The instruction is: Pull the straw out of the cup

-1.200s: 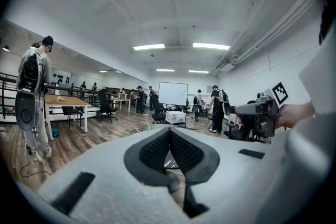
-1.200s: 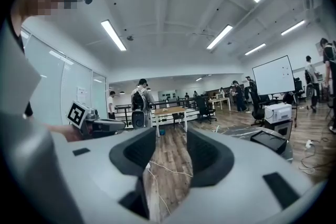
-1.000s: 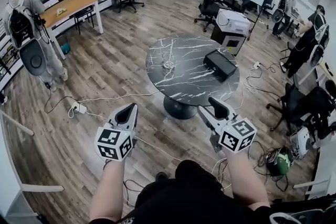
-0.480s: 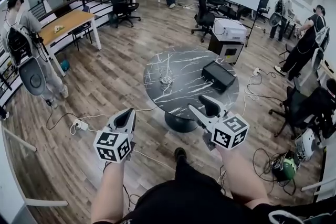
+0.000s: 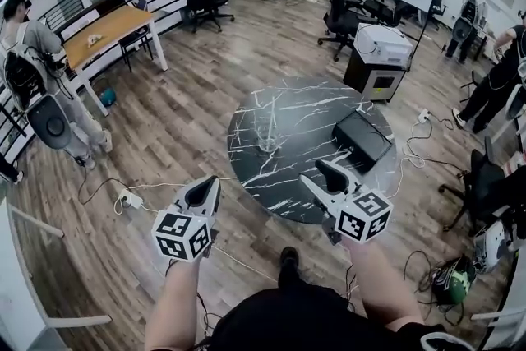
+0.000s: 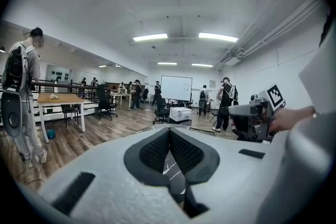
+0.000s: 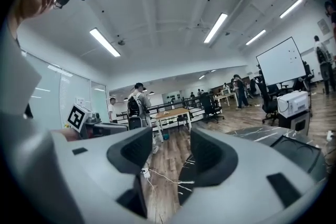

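Note:
A clear cup (image 5: 268, 143) with a thin straw (image 5: 269, 126) standing in it sits on the left half of a round black marble table (image 5: 304, 177). Both grippers hang short of the table's near edge, well away from the cup. In the head view my left gripper (image 5: 209, 187) points at the table's left rim. Its dark pads (image 6: 157, 150) touch and nothing is between them. My right gripper (image 5: 322, 175) hovers over the near rim with a clear gap between its pads (image 7: 137, 150). The cup does not show in either gripper view.
A black box (image 5: 362, 140) lies on the table's right side. White cables and a power strip (image 5: 127, 197) trail on the wood floor at the left. Office chairs, desks, a printer cart (image 5: 380, 53) and several people stand around the room.
The table has come nearer across the frames. Both grippers, held far short of it before, now reach its near edge. Their jaws look unchanged.

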`<state>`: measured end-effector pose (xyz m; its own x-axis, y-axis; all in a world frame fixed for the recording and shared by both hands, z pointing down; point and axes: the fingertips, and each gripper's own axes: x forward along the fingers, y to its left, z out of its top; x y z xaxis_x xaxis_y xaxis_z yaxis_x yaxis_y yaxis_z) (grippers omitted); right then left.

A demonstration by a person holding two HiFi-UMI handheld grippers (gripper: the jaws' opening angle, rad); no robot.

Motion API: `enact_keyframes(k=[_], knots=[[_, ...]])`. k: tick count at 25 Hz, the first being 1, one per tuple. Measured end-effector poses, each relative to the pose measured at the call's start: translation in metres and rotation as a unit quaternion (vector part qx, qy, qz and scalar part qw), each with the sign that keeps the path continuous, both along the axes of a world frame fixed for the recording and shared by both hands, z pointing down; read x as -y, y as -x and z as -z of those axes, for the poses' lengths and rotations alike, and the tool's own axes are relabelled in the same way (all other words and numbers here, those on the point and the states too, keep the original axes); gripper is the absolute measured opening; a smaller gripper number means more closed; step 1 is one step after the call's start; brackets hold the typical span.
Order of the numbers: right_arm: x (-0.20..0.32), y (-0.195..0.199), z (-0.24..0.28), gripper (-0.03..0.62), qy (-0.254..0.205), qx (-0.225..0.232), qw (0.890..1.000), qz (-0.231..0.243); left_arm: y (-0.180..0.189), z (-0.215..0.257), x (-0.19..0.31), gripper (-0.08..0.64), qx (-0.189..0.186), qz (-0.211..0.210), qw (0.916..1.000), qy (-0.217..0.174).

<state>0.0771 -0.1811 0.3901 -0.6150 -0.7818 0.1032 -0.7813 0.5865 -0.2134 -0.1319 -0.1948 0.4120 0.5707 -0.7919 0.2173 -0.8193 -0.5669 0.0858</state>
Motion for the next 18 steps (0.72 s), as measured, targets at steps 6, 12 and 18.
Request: enact_keyframes(k=[6,12,18], knots=[[0.088,-0.025,-0.029,0.232,0.039,0.016,0.999,0.020,-0.028,-0.018,0.083,0.011,0.008,0.022,0.9992,0.031],[0.145,-0.023,-0.054,0.232,0.070,0.005,0.997,0.044,-0.037,-0.031,0.133,0.011,-0.002,0.034,0.9985,0.044],[0.180,-0.015,-0.058,0.232,0.077,-0.009,0.997,0.029,-0.025,-0.033,0.176,0.011,0.001,0.021,0.9990,0.039]])
